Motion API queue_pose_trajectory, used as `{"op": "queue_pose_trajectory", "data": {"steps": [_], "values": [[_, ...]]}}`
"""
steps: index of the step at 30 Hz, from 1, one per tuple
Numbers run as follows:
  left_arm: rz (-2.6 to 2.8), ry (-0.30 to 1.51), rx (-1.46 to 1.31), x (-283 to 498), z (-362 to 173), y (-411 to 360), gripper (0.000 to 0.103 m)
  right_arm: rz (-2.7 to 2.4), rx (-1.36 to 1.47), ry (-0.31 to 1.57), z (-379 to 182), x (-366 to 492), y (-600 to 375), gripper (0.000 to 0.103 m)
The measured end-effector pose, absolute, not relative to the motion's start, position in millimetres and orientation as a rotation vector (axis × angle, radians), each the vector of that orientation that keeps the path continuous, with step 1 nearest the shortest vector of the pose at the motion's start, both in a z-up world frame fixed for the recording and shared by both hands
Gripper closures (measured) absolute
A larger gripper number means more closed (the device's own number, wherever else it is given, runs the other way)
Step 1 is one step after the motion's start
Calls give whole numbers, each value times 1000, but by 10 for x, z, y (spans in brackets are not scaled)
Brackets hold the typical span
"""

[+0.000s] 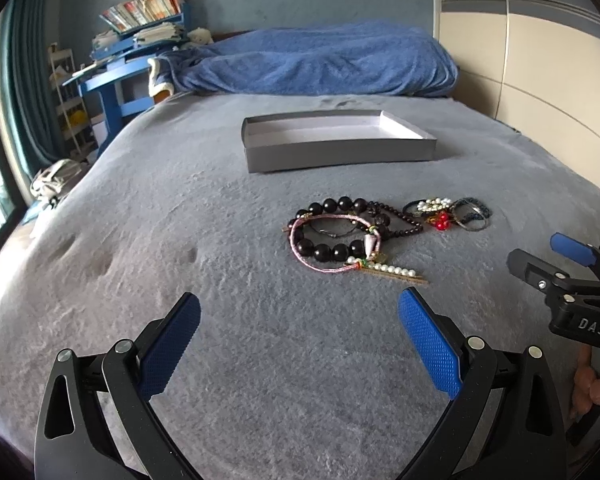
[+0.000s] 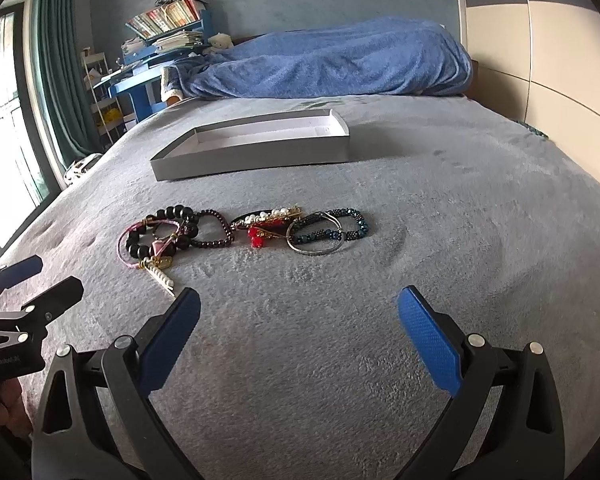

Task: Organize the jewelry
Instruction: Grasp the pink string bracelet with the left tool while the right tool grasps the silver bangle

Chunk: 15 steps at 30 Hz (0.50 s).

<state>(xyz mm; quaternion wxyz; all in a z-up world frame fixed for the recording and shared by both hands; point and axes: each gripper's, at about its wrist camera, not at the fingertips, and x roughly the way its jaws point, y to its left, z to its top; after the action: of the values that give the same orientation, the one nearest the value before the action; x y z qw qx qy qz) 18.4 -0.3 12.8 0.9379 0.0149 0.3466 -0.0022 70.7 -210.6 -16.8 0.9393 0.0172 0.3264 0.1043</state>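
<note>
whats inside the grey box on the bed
The grey box shows only a bare white floor; no jewelry is in it. Its near wall hides the front strip of the floor in both views.

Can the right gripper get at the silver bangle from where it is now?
Probably yes: the right gripper is open, and only bare grey blanket lies between it and the silver bangle, which overlaps a blue beaded bracelet.

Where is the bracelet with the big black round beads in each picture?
Left wrist view: the bracelet of big black round beads lies right of centre, at the left end of the jewelry pile.
Right wrist view: it lies left of centre, again at the pile's left end.
Shared landmark: the shallow grey cardboard box, farther up the bed.
</note>
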Motion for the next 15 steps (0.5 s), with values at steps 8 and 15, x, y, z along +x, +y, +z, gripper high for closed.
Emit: {"op": "queue_pose_trajectory", "data": {"steps": [8,15], "values": [[-98,785,31,455,139,-60,7,231,7,729,-213,790,-2062,5],[-139,842,28,807,102,-37,40,238,10,731,-212,776,-2077,5]]}}
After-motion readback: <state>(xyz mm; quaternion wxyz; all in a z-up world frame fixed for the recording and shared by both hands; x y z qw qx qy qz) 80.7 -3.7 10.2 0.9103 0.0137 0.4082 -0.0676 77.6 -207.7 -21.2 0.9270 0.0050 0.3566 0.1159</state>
